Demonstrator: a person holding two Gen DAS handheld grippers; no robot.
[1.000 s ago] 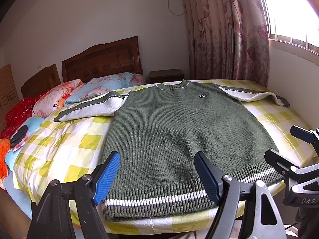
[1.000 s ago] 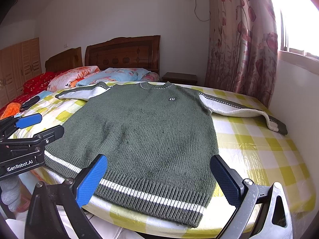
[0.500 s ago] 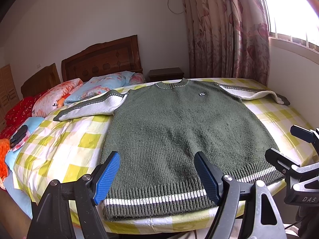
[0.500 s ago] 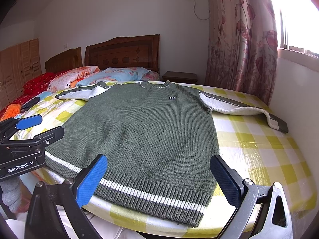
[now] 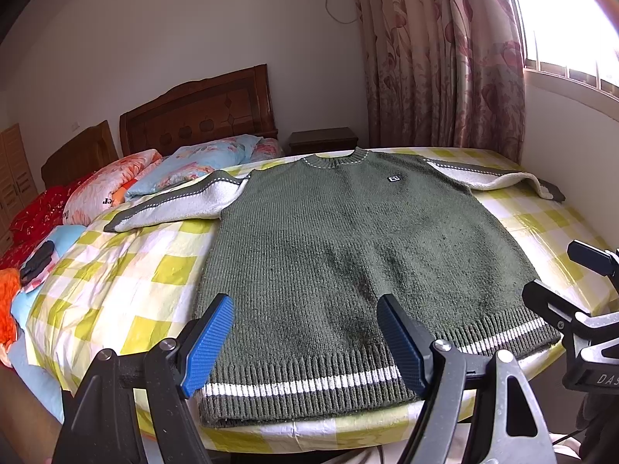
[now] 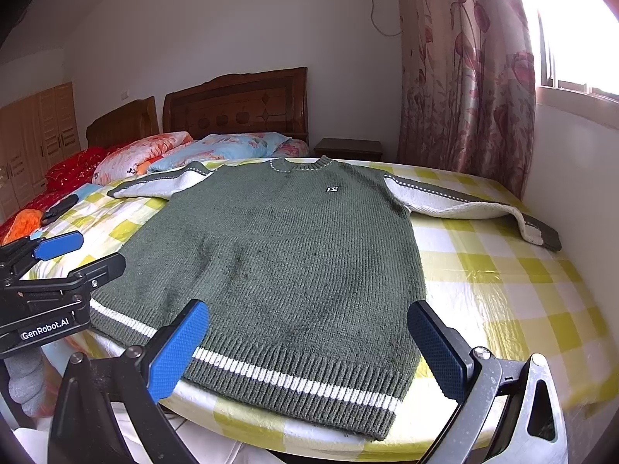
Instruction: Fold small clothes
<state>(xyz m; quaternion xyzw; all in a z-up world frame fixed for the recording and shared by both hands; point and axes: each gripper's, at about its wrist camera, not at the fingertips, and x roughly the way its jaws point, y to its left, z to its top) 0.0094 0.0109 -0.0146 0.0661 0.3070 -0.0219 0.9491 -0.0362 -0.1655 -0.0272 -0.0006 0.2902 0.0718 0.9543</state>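
A: We begin at our left gripper (image 5: 305,342). Its blue pads (image 5: 207,348) stand wide apart with nothing between them, hovering over the sweater's hem without touching it.

B: Our right gripper (image 6: 309,342) is the same: jaws spread wide, empty, poised above the hem's near edge. From the left camera its black fingers (image 5: 557,301) show just beside the sweater's right hem corner; from the right camera the left gripper's blue tip (image 6: 58,245) sits just off the sweater's left side.

A: And the sweater (image 5: 348,263) itself?

B: We see it lying flat and face up on the bed (image 6: 503,290), collar (image 6: 300,164) at the far end toward the headboard, ribbed hem with one white stripe (image 6: 294,381) nearest us, at the bed's edge. Both sleeves are spread outward. The left sleeve (image 5: 174,205) shows a white panel with a green band; the right sleeve (image 6: 464,205) runs out to a dark cuff. A small badge (image 5: 394,179) sits on the chest.

A: Beyond the sweater?

B: A yellow and white checked sheet (image 5: 116,270) lies under it. Past the left sleeve we see floral pillows (image 5: 201,162) and a red cover (image 5: 35,212); something orange (image 5: 7,305) lies well left of the sweater. Behind the collar stand a wooden headboard (image 6: 236,104) and a dark nightstand (image 6: 350,149). Far right of the sweater hangs a flowered curtain (image 6: 464,77) beside a bright window (image 5: 561,19).
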